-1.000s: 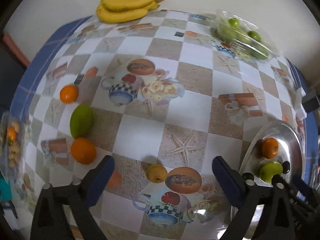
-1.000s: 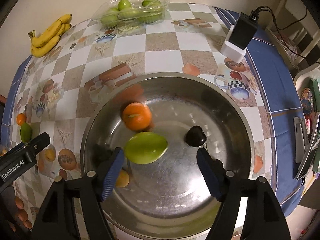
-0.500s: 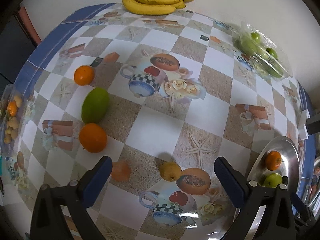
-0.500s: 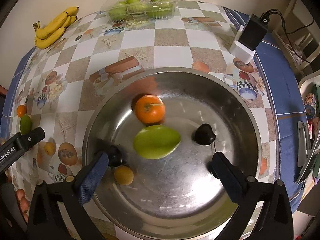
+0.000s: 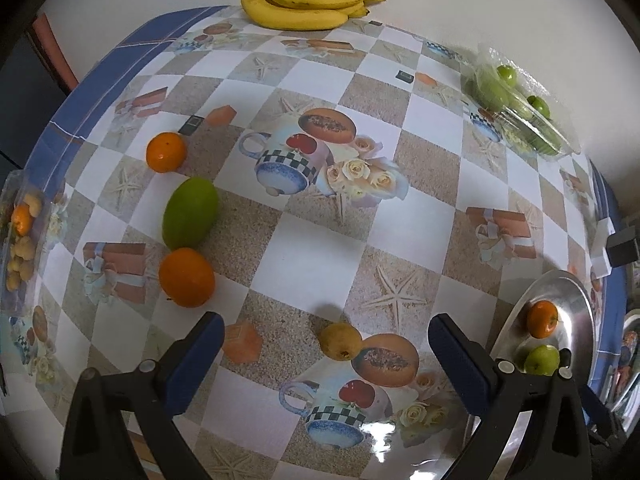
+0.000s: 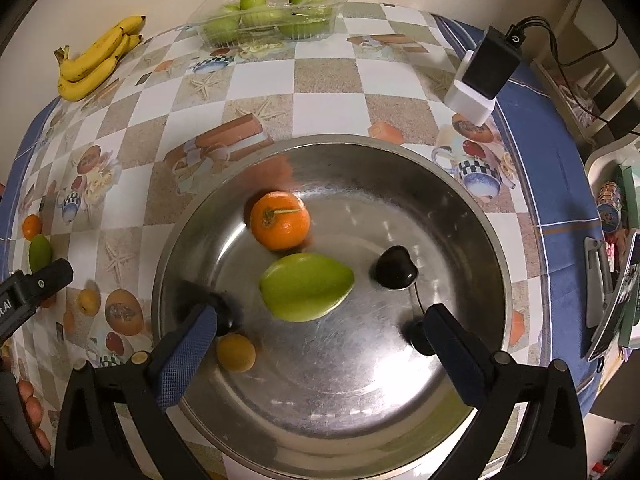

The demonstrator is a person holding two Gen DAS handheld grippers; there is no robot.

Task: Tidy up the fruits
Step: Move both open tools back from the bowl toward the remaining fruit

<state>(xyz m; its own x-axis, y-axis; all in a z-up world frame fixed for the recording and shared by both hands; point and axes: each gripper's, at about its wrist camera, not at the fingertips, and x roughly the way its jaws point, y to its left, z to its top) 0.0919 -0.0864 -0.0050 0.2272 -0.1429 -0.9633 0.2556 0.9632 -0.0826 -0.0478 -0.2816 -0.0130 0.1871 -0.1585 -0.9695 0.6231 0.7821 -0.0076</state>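
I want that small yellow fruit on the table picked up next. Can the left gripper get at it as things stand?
Probably yes. The left gripper is open, and the yellow fruit lies on the tablecloth roughly between its fingers, apart from other fruit. Nothing appears to block the approach.

So the bowl point(image 6: 472, 216) on the counter point(image 5: 312, 248) has an orange point(image 6: 280, 220), mango point(image 6: 306, 292) and lemon point(image 6: 236, 352) in it. Bananas point(image 5: 308, 4) lie at the back, beside the apple tray point(image 6: 272, 12).
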